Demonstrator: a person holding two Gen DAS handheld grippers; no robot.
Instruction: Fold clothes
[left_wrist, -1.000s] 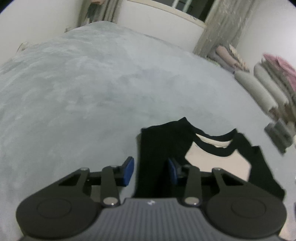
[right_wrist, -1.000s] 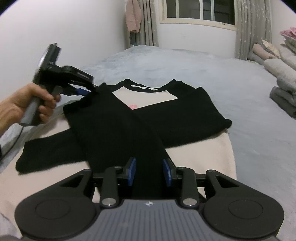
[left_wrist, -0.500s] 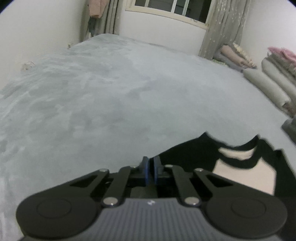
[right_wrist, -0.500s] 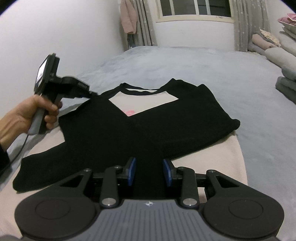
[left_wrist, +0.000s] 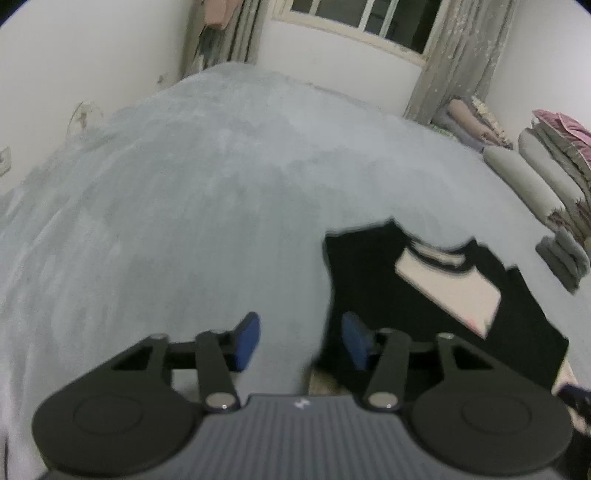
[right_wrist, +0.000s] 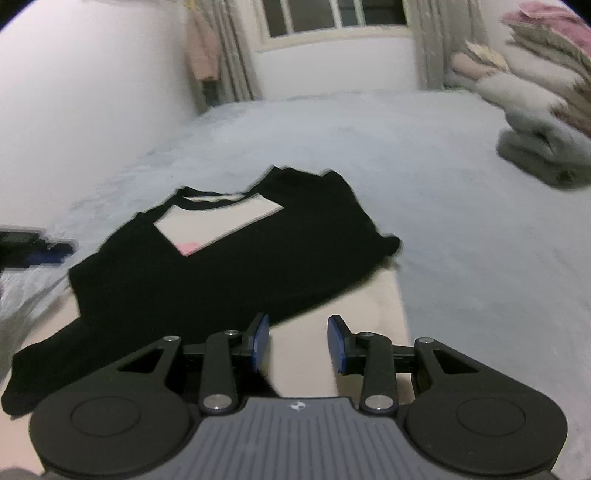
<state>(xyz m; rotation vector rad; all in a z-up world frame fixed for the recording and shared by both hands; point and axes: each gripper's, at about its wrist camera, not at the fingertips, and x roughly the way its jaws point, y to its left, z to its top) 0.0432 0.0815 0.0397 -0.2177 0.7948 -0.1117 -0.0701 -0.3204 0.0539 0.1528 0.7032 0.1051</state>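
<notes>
A black-sleeved shirt with a cream body (right_wrist: 258, 254) lies flat on the grey bed, both sleeves folded across its chest. In the left wrist view the shirt (left_wrist: 436, 295) sits to the right. My left gripper (left_wrist: 301, 341) is open above the bedspread at the shirt's left edge, with nothing between its blue pads. My right gripper (right_wrist: 298, 343) is open over the cream lower body of the shirt, holding nothing. The left gripper (right_wrist: 37, 248) shows blurred at the far left of the right wrist view.
The grey bedspread (left_wrist: 192, 206) stretches wide to the left and far side. Stacks of folded blankets and clothes (right_wrist: 535, 110) line the right wall. A folded grey pile (left_wrist: 565, 258) lies near the shirt's right. A window and curtains stand at the back.
My left gripper has opened, let go of the shirt's shoulder and drawn back left. My right gripper has opened wider, released the black sleeve and shifted right over the cream body.
</notes>
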